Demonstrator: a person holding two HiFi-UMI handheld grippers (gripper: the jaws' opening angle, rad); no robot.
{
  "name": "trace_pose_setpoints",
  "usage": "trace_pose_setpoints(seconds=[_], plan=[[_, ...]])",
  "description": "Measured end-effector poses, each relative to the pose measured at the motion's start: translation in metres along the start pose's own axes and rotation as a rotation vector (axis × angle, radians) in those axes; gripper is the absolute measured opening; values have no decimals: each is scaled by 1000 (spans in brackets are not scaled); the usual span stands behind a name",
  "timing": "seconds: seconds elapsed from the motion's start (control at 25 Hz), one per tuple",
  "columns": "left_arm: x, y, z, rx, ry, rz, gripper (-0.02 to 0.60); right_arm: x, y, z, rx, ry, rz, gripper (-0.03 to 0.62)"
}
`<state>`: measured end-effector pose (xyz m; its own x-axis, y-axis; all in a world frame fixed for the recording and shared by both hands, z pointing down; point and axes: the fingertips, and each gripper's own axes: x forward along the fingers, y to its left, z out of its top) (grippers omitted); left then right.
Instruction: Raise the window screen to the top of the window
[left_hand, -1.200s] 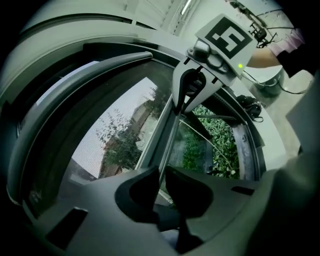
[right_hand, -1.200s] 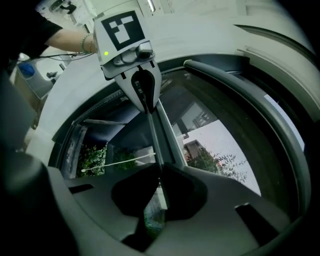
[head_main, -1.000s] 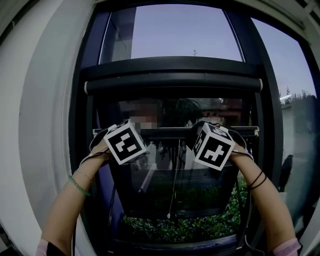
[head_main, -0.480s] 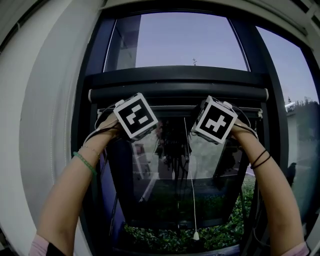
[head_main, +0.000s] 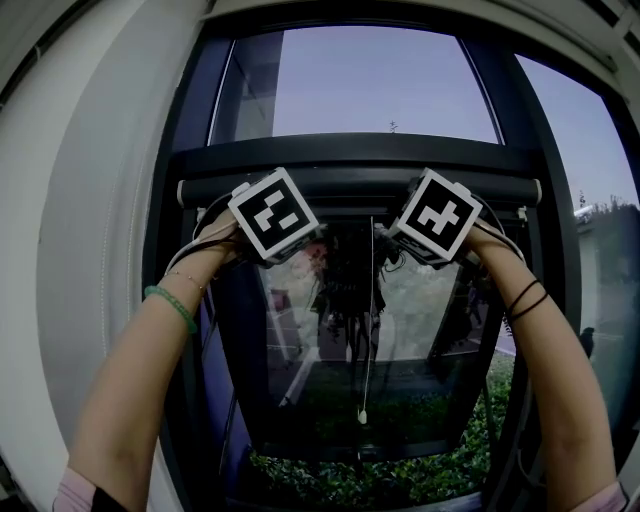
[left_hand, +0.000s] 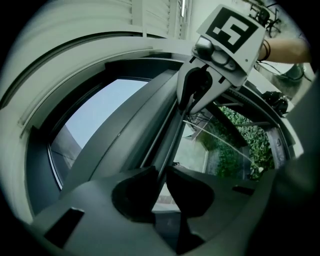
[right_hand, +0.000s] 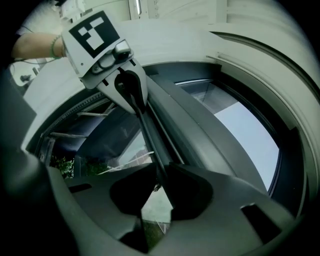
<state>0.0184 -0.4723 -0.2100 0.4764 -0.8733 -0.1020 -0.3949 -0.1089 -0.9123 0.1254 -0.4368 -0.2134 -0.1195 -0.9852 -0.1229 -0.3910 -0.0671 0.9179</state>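
The screen's dark bottom bar (head_main: 350, 208) sits just beneath the roller housing (head_main: 360, 186) across the window. My left gripper (head_main: 268, 210) holds it left of centre, and in the left gripper view its jaws (left_hand: 161, 172) are closed on the thin bar (left_hand: 172, 132). My right gripper (head_main: 432, 215) is on the bar right of centre. In the right gripper view its jaws (right_hand: 160, 172) are opening, with the bar (right_hand: 150, 135) between them and filling the gap. Each gripper view shows the other gripper further along the bar: the right gripper (left_hand: 194, 97) and the left gripper (right_hand: 131, 97).
A pull cord (head_main: 371, 300) hangs from the bar's middle, its toggle (head_main: 362, 415) low over the pane. Dark window frame posts (head_main: 165, 330) stand at both sides, with a pale wall (head_main: 80, 250) to the left. Green bushes (head_main: 380, 475) lie outside below.
Both grippers rose together with the bottom bar, from mid-window up to the roller housing. The mesh rolled away, uncovering the lower pane. The cord's toggle swung.
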Motion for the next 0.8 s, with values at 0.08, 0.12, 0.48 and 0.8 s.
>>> trace_pose_setpoints(seconds=[0.08,0.12,0.48,0.8], plan=[[-3,-1,3,-55,-46,1,64,-4,-1,-3,43,-13,-5,85],[-6,-3,6,-85,-83,-8,74,-6,-1,-4,61,-21,-6,105],[-47,-63,1,-109,-211,-113,80,-41,65,-20,105,-101,82,112],[-86,-178,-39,-169,-243,-266,80,-76,159,-54,251,-231,167,112]])
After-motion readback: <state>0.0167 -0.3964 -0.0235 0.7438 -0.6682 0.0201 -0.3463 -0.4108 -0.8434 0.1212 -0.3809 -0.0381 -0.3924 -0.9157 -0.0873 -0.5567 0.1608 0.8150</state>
